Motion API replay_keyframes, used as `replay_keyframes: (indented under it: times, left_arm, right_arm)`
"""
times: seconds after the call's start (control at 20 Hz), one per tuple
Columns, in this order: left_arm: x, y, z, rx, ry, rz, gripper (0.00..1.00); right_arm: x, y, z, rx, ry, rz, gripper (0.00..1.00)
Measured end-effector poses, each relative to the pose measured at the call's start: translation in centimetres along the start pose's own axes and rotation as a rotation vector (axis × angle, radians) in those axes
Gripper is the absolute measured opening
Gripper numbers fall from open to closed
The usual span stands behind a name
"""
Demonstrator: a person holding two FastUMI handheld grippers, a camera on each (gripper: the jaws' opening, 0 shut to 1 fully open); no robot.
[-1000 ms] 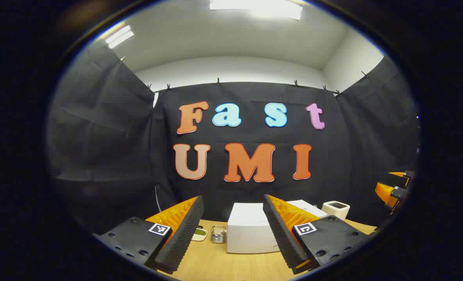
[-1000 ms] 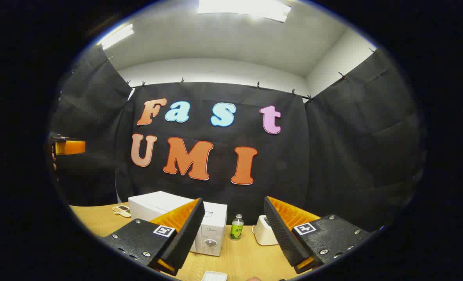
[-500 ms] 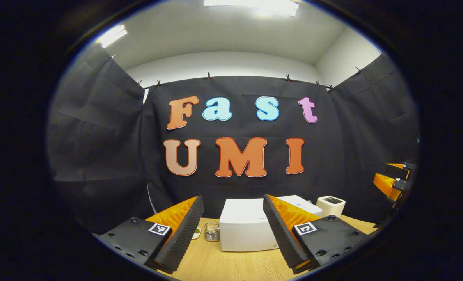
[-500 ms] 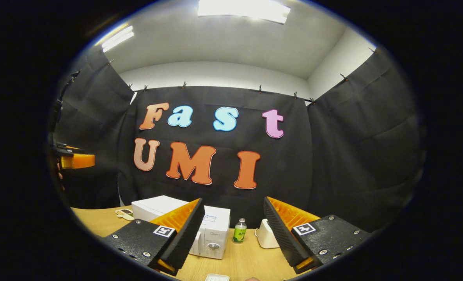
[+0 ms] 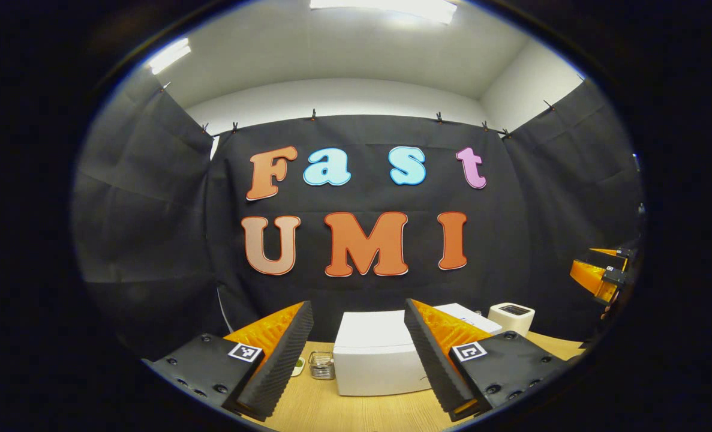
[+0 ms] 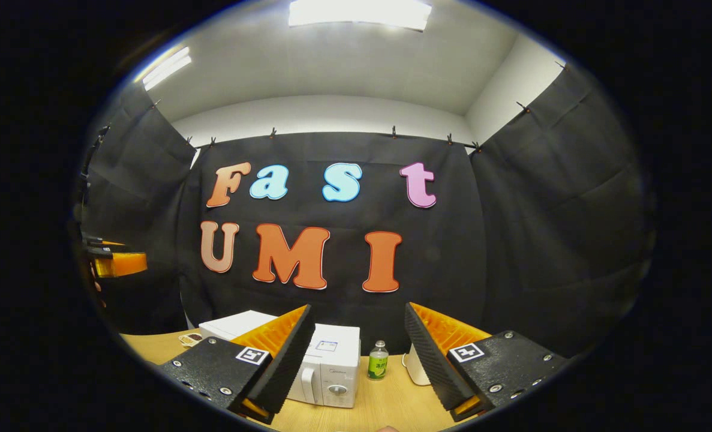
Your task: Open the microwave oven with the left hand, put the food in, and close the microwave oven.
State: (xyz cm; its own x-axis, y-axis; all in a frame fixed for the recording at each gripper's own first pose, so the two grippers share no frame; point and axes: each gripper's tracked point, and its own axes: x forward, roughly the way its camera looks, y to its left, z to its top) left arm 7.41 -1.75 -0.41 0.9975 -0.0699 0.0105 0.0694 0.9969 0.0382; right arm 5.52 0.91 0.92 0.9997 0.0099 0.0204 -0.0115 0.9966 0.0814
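Note:
The white microwave (image 5: 373, 354) stands on the wooden table, straight ahead of my left gripper (image 5: 358, 306), which is open, holds nothing and is well short of it. In the right gripper view the microwave (image 6: 332, 366) shows its front with handle and knob, door shut. My right gripper (image 6: 358, 309) is open with nothing between its fingers. A small dish with food (image 6: 191, 339) lies left of the microwave. The left gripper (image 6: 116, 263) hangs at the far left, and the right gripper (image 5: 598, 276) at the far right.
A green bottle (image 6: 378, 368) and a white appliance (image 6: 414, 366) stand right of the microwave, the same white appliance (image 5: 511, 318) at the back right. A small clear container (image 5: 321, 365) sits left of the microwave. The wooden table (image 6: 391, 402) runs toward me.
Both grippers drifted slightly while staying open. In the right gripper view the microwave slid right and lower, and a white tray at the bottom edge left the view.

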Motion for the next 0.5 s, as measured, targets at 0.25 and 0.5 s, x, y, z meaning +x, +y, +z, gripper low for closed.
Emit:
replay_keyframes:
  times: [0.25,0.5]
  left_arm:
    - [1.4,-2.2,-0.2,0.006,0.025,-0.066,0.97]
    - [0.2,-3.5,0.0,-0.025,0.005,-0.059,1.00]
  right_arm:
    - [-0.3,-0.8,-0.4,-0.055,0.031,-0.036,0.94]
    - [-2.2,-2.4,0.4,-0.052,0.012,-0.043,0.94]
